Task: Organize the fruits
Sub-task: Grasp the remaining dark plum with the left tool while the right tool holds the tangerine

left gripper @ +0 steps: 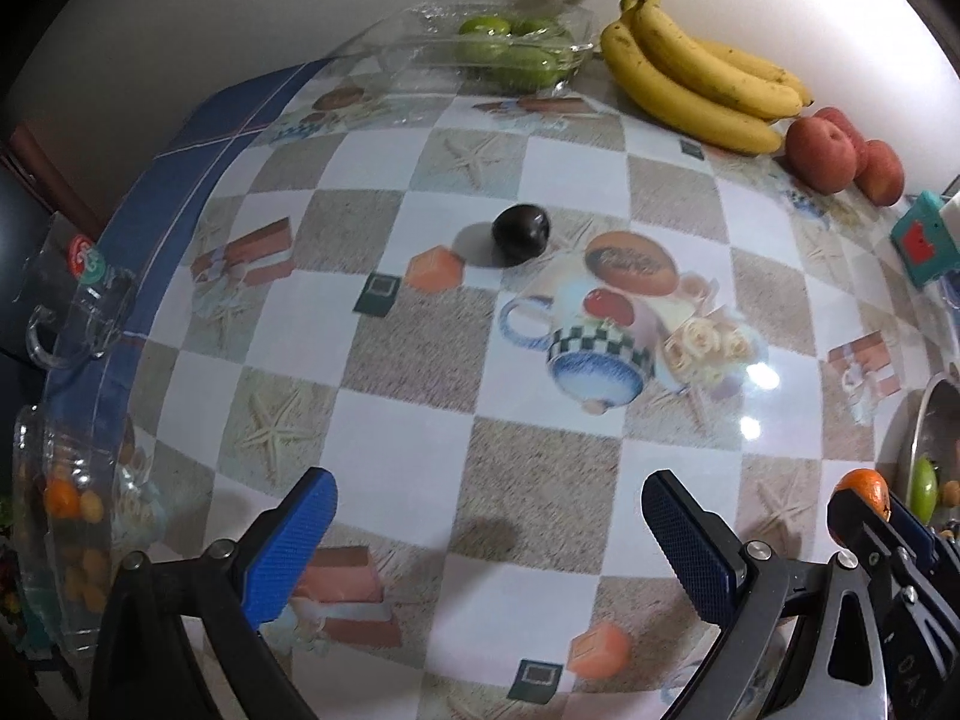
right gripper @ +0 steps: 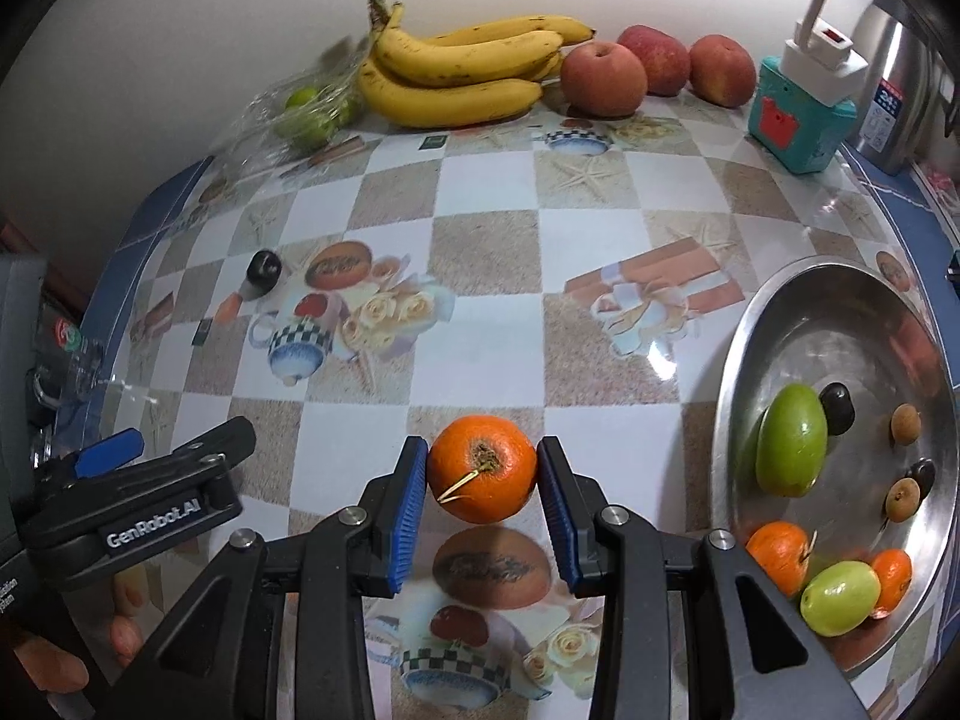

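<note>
My right gripper is shut on an orange tangerine and holds it above the patterned tablecloth, left of a steel bowl. The bowl holds green fruits, tangerines, dark plums and small brown fruits. My left gripper is open and empty over the cloth; it shows at the left of the right wrist view. A dark plum lies alone on the cloth ahead of it, also in the right wrist view.
Bananas, red apples and a clear box of green fruits line the back wall. A teal toy box and a steel kettle stand at the back right. Clear containers sit off the table's left edge.
</note>
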### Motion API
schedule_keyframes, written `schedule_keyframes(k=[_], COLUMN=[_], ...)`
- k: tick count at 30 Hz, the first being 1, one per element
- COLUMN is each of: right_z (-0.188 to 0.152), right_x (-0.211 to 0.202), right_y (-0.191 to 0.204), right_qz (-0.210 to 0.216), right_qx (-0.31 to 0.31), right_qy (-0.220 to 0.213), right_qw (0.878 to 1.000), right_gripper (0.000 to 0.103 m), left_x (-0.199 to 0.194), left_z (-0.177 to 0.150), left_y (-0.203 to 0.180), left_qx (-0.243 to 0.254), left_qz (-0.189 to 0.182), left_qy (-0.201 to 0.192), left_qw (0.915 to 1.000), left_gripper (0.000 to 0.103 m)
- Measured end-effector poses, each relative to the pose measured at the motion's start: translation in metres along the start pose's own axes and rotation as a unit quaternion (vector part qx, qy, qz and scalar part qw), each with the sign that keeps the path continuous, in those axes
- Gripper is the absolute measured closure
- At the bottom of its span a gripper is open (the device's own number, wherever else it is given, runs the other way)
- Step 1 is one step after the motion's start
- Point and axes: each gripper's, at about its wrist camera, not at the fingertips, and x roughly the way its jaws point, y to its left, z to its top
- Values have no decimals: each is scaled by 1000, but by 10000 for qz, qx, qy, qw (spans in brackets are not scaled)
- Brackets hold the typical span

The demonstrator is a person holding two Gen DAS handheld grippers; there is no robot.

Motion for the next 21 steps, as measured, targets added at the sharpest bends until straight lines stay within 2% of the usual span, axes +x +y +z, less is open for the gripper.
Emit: schedule_keyframes(k=[7,13,18,20,21], right_z=[19,46,59,62,64], right_x=[-4,-9,-4,1,3], right_y=[-18,-27,-32,-33,-34], right_qz=[-47,-38,34,58,71], right_qx=[257,364,432,454,464], right_qy=[-138,-374,-458,-447,-437], right_qw=[9996,9986,9980,9980,9979], right_gripper=[64,65,65,65,65], left_x=[1,8,18,25,29], left_z=[20,55,82,88,91], left_y=[-6,-9,-12,-12,-12], left_qx=[82,350,502,503,508], left_qz=[-130,-88,-144,-126,-121], left_qy=[-114,-234,-244,-176,-132], left_qw=[9998,9991,9983,9985,9985], left_gripper=[1,20,25,35,35])
